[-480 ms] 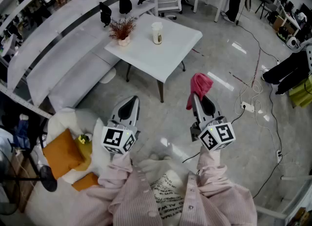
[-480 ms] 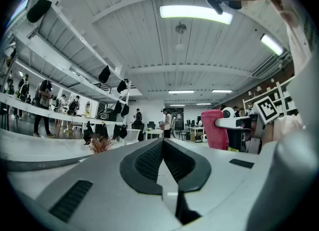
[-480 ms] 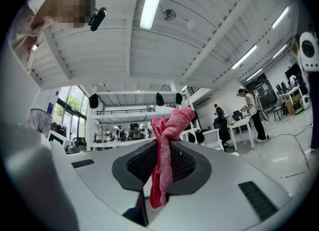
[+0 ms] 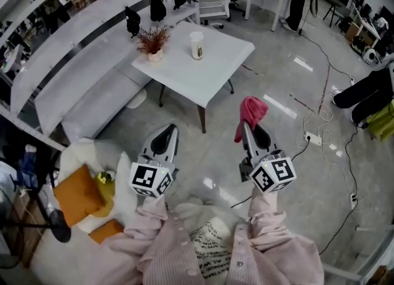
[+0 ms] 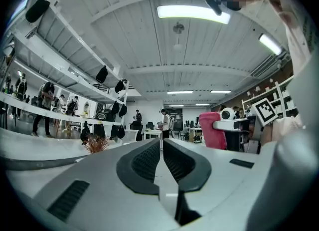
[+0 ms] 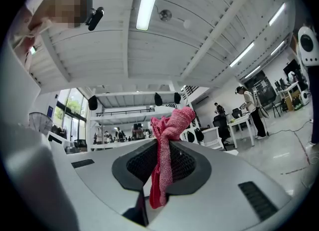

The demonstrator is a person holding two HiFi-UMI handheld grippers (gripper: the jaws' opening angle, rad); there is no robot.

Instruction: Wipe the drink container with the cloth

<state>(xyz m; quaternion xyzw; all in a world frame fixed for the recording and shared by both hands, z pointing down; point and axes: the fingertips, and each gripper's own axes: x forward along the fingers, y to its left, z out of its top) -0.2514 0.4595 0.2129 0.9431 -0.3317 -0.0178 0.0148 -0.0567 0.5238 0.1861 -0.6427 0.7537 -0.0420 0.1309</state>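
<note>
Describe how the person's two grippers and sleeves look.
The left gripper and the right gripper both have pale grey, tapering shells, with black textured pads lining the inside of the jaws. At the rear of each sits a white cube with black square markers: the left cube and the right cube. The person wears pale pink, finely striped sleeves.

Bright ceiling tube light [image 5: 193,13]; fisheye edges curve and darken.
</note>
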